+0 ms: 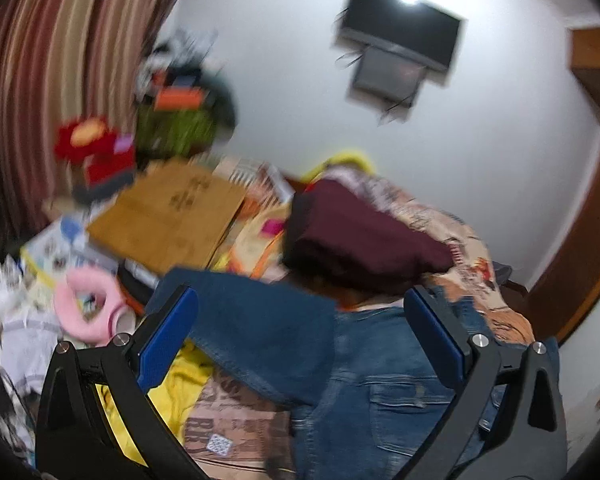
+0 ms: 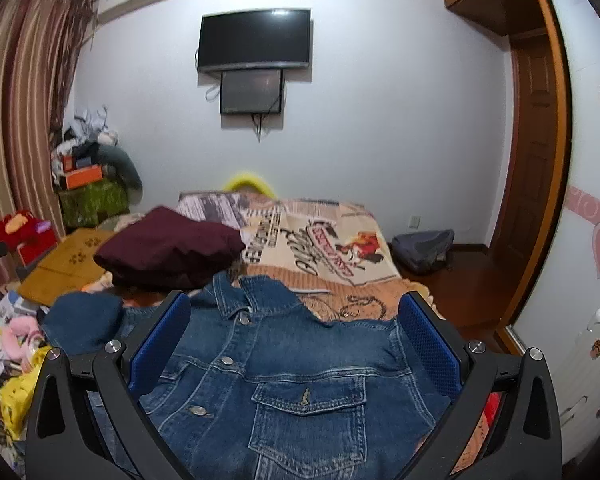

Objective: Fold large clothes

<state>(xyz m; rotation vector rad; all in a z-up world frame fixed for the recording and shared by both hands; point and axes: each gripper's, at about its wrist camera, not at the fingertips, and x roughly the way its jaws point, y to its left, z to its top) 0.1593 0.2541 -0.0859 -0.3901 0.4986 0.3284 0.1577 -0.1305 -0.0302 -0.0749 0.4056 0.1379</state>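
A blue denim jacket (image 2: 292, 364) lies front-up on the bed, collar towards the far wall, chest pocket and metal buttons showing. My right gripper (image 2: 296, 316) hovers open just above its chest, blue pads (image 2: 160, 344) wide apart. In the blurred left wrist view the same jacket (image 1: 340, 360) spreads below my left gripper (image 1: 300, 320), also open, with a sleeve (image 1: 252, 320) folded across between the fingers. Nothing is clamped by either one.
A folded maroon garment (image 2: 168, 252) rests on the printed bedspread (image 2: 320, 240) beyond the jacket. A wooden board (image 2: 68, 268), boxes and toys crowd the left side near striped curtains (image 2: 24, 100). A wall TV (image 2: 256, 38) hangs ahead; a grey backpack (image 2: 424, 250) sits on the floor by the door.
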